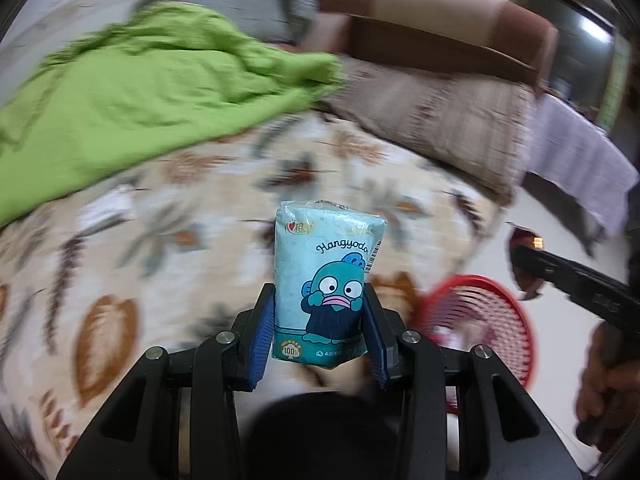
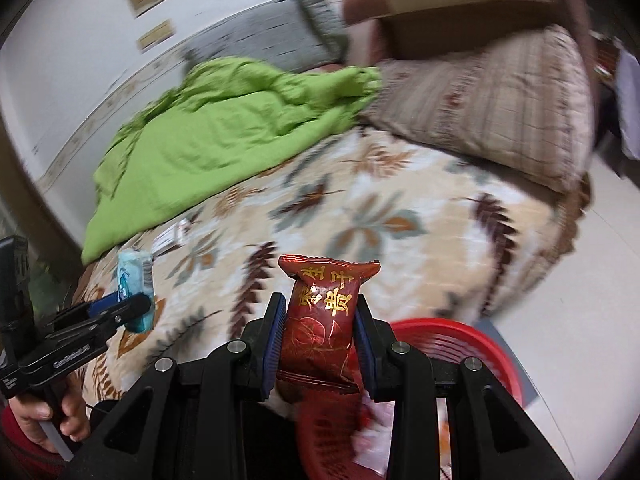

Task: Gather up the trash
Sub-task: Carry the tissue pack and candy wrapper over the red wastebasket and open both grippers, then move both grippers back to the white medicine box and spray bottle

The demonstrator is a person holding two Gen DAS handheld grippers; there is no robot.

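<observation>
Left gripper (image 1: pixel 320 320) clamped on a teal tissue pack (image 1: pixel 325 276), held upright above the leaf-patterned bedspread (image 1: pixel 180 216). Right gripper (image 2: pixel 320 332) pinching a red snack wrapper (image 2: pixel 322 324), also upright, just over the red basket (image 2: pixel 472 344) on the floor beside the bed. Farther on the bedspread, a small white packet (image 2: pixel 172 236). Beyond, a crumpled green blanket (image 2: pixel 208 136), a plaid pillow (image 2: pixel 492 108), a grey pillow (image 2: pixel 272 36) near the wall.
</observation>
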